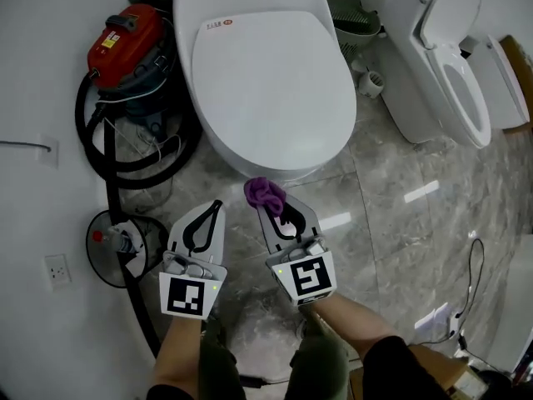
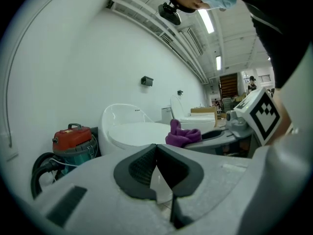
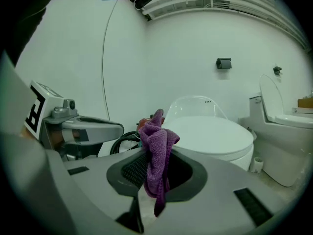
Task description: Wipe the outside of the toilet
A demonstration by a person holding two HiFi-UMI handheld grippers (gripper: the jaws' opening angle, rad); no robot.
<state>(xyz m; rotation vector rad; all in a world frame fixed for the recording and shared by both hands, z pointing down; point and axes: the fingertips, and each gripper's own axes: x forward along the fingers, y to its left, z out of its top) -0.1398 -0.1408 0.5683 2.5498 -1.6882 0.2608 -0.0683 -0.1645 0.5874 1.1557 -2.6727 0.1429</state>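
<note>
A white toilet (image 1: 266,82) with its lid down fills the middle of the head view; it also shows in the left gripper view as the toilet (image 2: 129,131) and in the right gripper view as the toilet (image 3: 210,133). My right gripper (image 1: 275,209) is shut on a purple cloth (image 1: 264,193), held just short of the bowl's front edge. The cloth (image 3: 156,153) hangs bunched between the jaws. My left gripper (image 1: 210,215) hovers beside it, shut with nothing in it, a little left of the bowl's front. From the left gripper view the cloth (image 2: 182,135) sits to the right.
A red vacuum cleaner (image 1: 125,44) with black hose (image 1: 104,152) stands left of the toilet against the wall. A second toilet (image 1: 450,65) with raised lid stands at the right. A toilet brush (image 1: 371,82) and green basket (image 1: 354,15) sit between them. The floor is grey marble tile.
</note>
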